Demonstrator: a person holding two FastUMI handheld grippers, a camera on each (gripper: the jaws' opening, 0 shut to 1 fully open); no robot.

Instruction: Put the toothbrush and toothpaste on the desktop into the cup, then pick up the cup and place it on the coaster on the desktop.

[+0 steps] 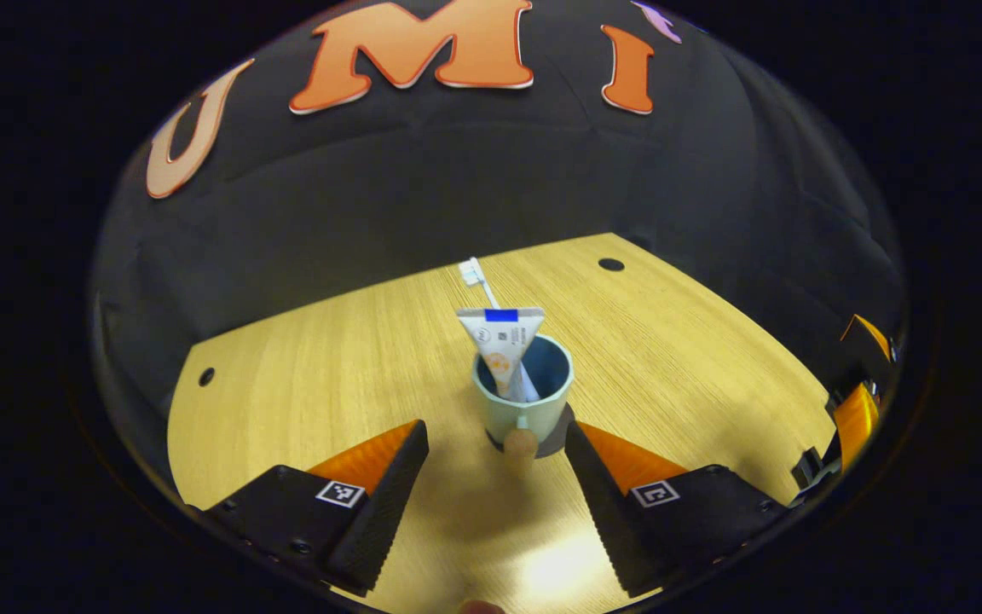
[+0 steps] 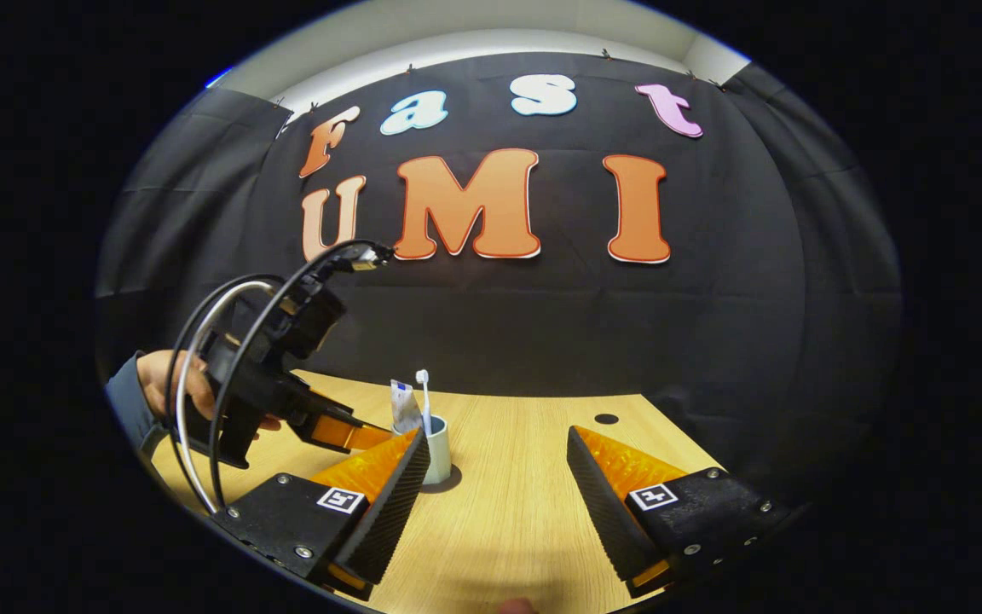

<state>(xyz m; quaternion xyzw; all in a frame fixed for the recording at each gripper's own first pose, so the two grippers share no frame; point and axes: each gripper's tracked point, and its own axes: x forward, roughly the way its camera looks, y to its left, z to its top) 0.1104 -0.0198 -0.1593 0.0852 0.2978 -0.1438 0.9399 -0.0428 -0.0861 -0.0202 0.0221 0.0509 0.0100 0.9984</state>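
Pale-green ceramic cup point(image 1: 522, 394) seen on dark round coaster point(image 1: 561, 437) in left gripper view, white toothbrush point(image 1: 476, 277) and toothpaste tube point(image 1: 501, 341) inside; left gripper point(image 1: 496, 477) spread wide, nothing held. Right gripper view: right gripper point(image 2: 498, 477) likewise agape, empty. Risk judged: handle clipped on withdrawal, cup tipped.

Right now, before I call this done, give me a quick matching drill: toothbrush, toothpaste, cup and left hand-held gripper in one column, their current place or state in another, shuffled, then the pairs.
Column one:
1. toothbrush
2. toothpaste
3. cup
4. left hand-held gripper

Column two:
A. open, just short of the handle, holding nothing
B. stands on the dark coaster on the desktop
C. flat crimped end up, inside the cup
D. bristle head sticks highest out of the cup

Pairs: 1-D, 2-C, 3-B, 4-A
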